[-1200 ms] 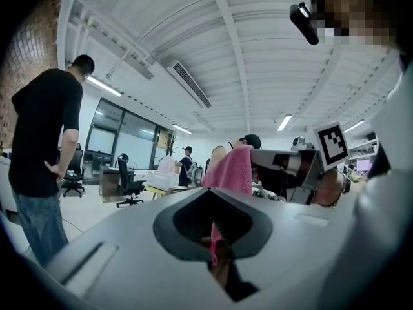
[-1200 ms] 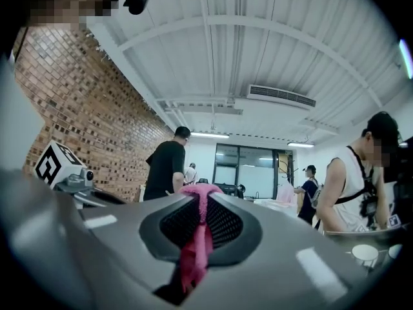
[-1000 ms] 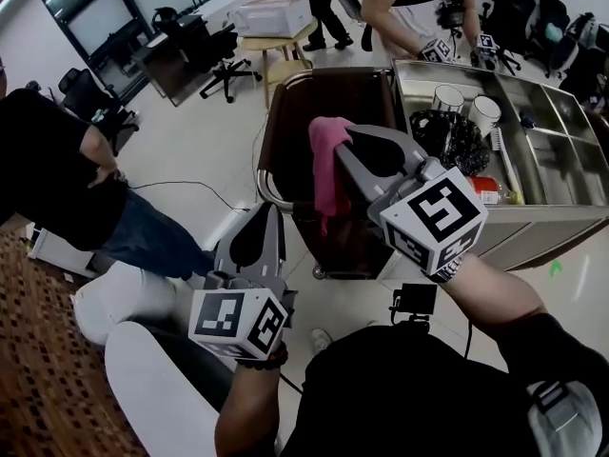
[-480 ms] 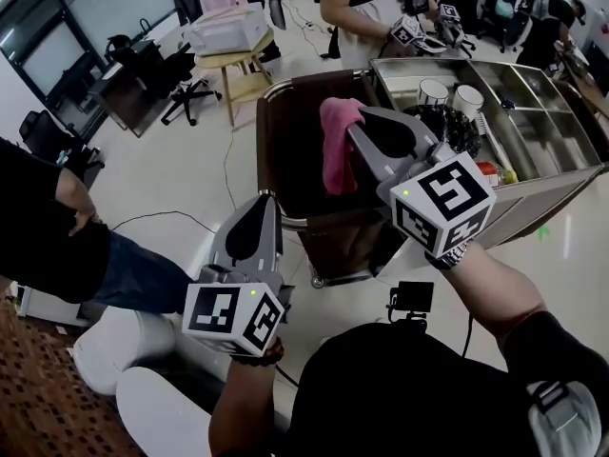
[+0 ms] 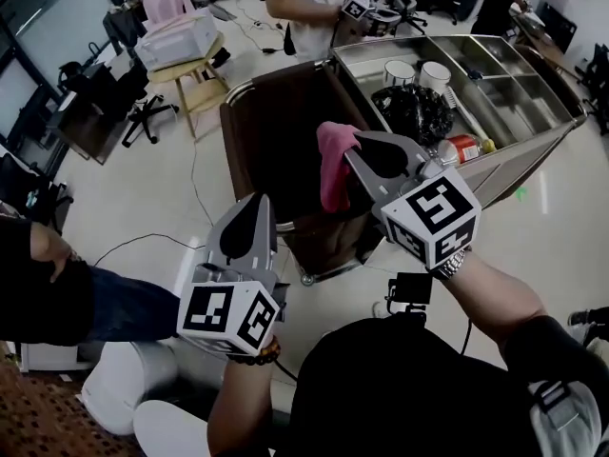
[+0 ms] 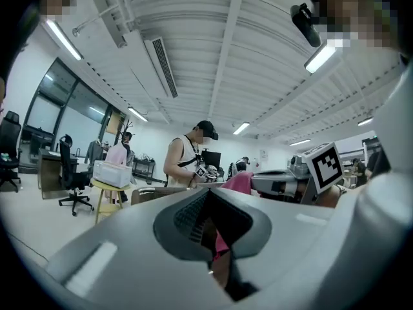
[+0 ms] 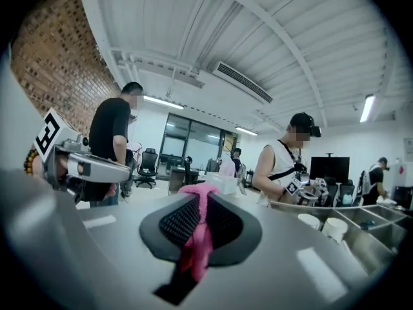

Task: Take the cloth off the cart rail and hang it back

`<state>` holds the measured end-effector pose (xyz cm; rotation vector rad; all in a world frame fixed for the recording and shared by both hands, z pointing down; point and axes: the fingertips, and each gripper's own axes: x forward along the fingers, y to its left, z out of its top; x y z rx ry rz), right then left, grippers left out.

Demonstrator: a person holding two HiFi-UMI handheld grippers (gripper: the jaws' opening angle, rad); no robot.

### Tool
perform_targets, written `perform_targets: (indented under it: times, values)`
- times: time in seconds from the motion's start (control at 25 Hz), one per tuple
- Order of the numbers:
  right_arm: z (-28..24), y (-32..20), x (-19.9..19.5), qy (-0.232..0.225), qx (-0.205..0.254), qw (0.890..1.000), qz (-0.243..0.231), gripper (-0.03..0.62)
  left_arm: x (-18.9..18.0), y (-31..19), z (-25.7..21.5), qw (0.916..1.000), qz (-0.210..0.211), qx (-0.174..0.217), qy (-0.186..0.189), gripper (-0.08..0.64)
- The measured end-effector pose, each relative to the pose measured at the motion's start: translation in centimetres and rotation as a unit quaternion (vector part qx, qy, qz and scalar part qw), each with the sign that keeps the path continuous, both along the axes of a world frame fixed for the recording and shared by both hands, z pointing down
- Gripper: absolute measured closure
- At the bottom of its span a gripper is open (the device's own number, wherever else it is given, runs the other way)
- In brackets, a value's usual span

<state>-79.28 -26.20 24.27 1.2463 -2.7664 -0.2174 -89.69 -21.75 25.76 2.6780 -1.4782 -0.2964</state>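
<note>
- Cloth (image 5: pixel 335 165): pink, pinched at its top by the right gripper (image 5: pixel 357 141) and hanging straight down in front of the brown cart (image 5: pixel 276 131). From the head view I cannot tell whether its lower end touches the cart or hangs clear of it.
- Far left, a person in dark clothes (image 5: pixel 48 284) is cut off by the frame edge; only an arm and a leg show.
- Left gripper (image 5: pixel 255 203) is held low, just before the near corner of the cart. In the left gripper view its fingers (image 6: pixel 187 215) meet at the tips with nothing between them; the pink seen through the gap below them is the cloth farther off.
- Chrome rail (image 5: pixel 223 136) runs round the cart's left side; its near stretch is partly hidden behind the left gripper.
- In the right gripper view the fingers (image 7: pixel 226 228) are narrow, clamped on a fold of the cloth (image 7: pixel 197 237), which runs down between them.
- Right of the cart stands a steel counter (image 5: pixel 523 160) with compartments holding two cups (image 5: pixel 398 69), a black bag (image 5: pixel 414 112) and a red can (image 5: pixel 460 149), the can partly hidden behind the right gripper.
- Behind it a person in a white top (image 5: pixel 304 8) is cut off at the top edge.
</note>
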Motion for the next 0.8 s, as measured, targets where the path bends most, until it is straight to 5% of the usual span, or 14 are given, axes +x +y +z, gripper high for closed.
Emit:
perform_targets:
  times: [0.44, 0.8]
  values:
    - [3.7, 4.7, 4.7, 0.042, -0.029, 0.995, 0.089, 0.572, 4.5, 1.0, 0.8, 0.9945, 0.103, -0.005, 0.02, 0.557]
    - [10.5, 7.0, 3.8, 0.084, -0.088, 0.991, 0.062, 0.571, 6.6, 1.1, 1.8, 0.9918, 0.126, -0.013, 0.021, 0.557]
